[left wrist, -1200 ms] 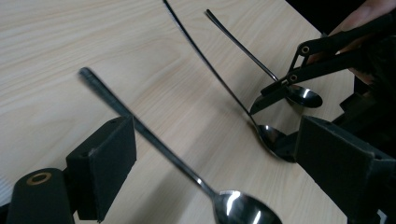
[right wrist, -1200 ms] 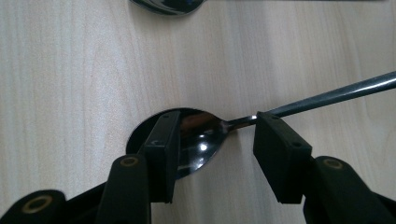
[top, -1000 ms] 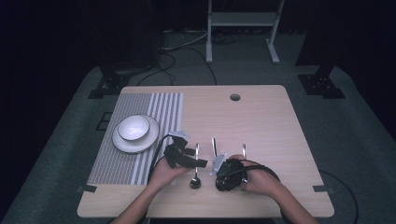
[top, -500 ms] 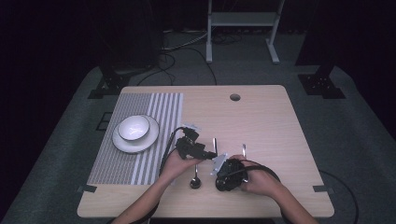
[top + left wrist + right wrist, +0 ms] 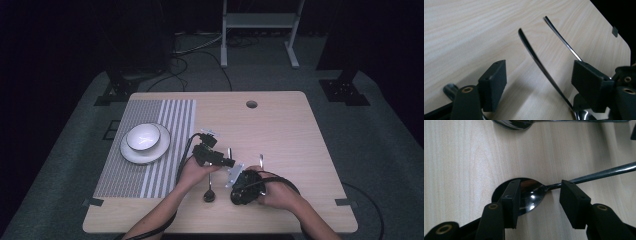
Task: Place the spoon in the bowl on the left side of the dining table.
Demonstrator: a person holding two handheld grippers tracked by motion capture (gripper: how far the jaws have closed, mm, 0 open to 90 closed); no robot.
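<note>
The pale wooden surface (image 5: 280,125) lies under both tools. The left hand-held gripper (image 5: 541,77) has just been closing its jaws, yet they are partly open and grip nothing. The middle spoon (image 5: 531,50) has its handle lying between them, clear of both pads. The right hand-held gripper (image 5: 539,197) is drawn in as far as it goes. Its pads sit around the bowl and neck of the right spoon (image 5: 531,192), which rests directly under its tips.
</note>
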